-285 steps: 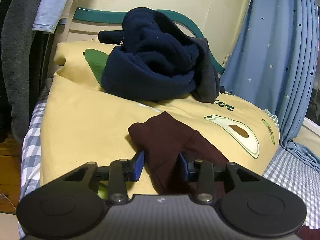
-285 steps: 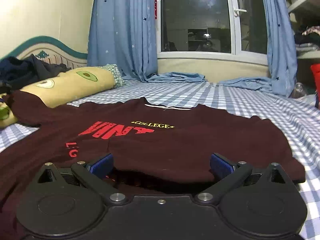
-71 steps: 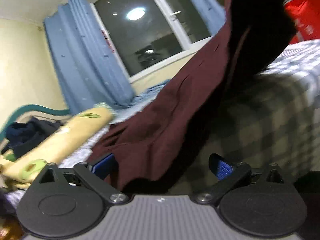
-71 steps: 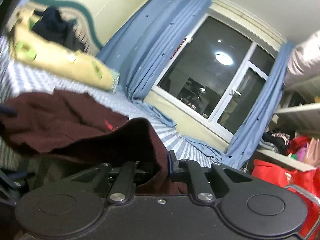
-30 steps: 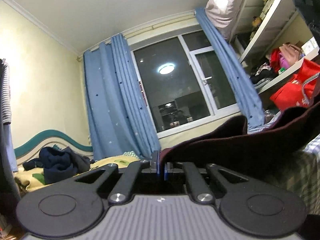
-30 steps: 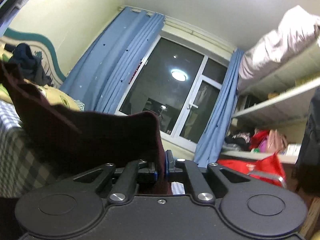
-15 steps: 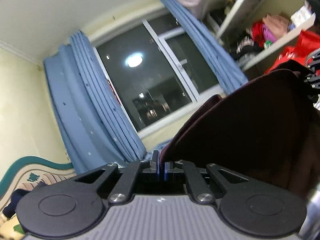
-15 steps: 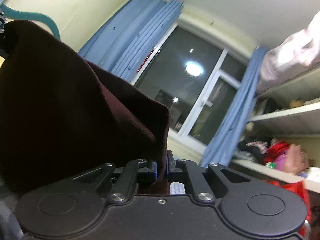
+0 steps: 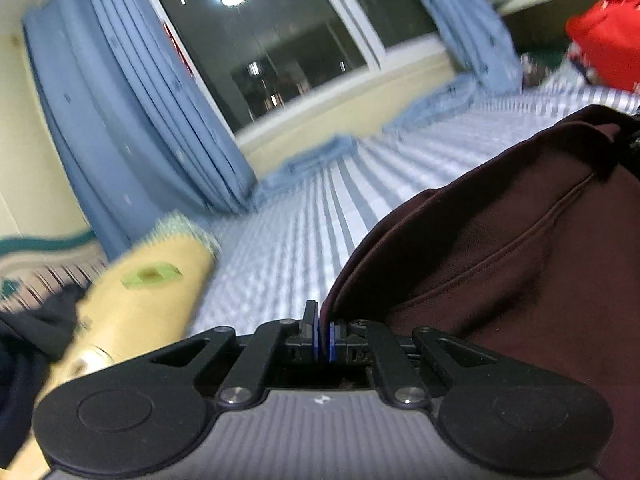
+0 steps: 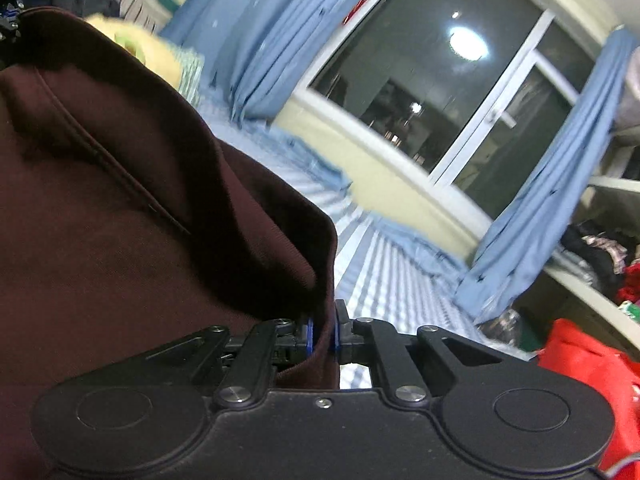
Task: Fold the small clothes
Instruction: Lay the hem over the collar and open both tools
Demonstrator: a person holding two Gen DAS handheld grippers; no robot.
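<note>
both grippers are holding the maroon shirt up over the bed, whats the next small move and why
Probably lower the maroon shirt flat onto the checked bed: the left gripper and right gripper each pinch an edge, and it hangs bunched between them.

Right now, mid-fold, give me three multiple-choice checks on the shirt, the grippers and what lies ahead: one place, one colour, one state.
1. In the left wrist view, the shirt hangs to which side of the left gripper?
A left
B right
C far ahead

2. The shirt's colour?
A maroon
B yellow
C blue

3. The right gripper is:
A open, empty
B shut on the shirt
C out of view

B: the cloth fills the right half of that view.
A: dark maroon in both views.
B: the fabric is pinched between its blue pads.
</note>
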